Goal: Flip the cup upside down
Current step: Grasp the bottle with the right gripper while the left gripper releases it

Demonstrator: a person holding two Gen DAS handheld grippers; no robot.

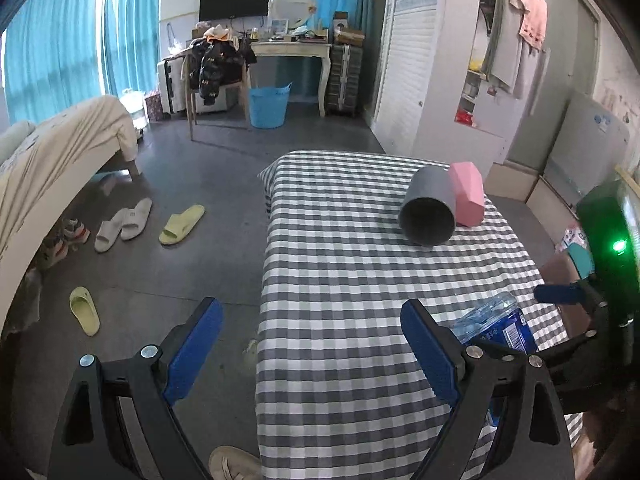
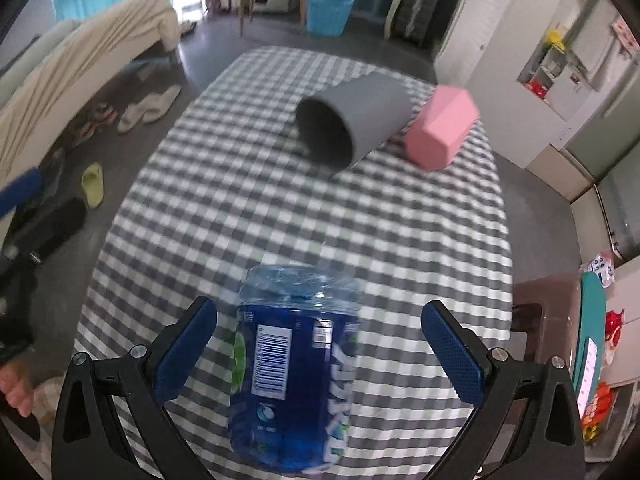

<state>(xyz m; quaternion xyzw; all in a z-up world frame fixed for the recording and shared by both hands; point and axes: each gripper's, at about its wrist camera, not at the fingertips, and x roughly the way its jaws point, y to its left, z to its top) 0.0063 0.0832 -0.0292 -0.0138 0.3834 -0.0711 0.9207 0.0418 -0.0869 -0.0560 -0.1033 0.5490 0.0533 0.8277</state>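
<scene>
The grey cup (image 2: 354, 120) lies on its side in the upper middle of the frame, mouth facing the spread, empty right gripper (image 2: 320, 344), touching a pink block (image 2: 440, 128).

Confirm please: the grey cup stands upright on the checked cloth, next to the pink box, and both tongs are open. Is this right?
Not quite. The grey cup does not stand upright: it lies on its side, its open mouth facing the cameras, as the left wrist view shows. The rest holds: it is on the checked cloth beside the pink box, and the left tongs and right tongs are both open.
</scene>
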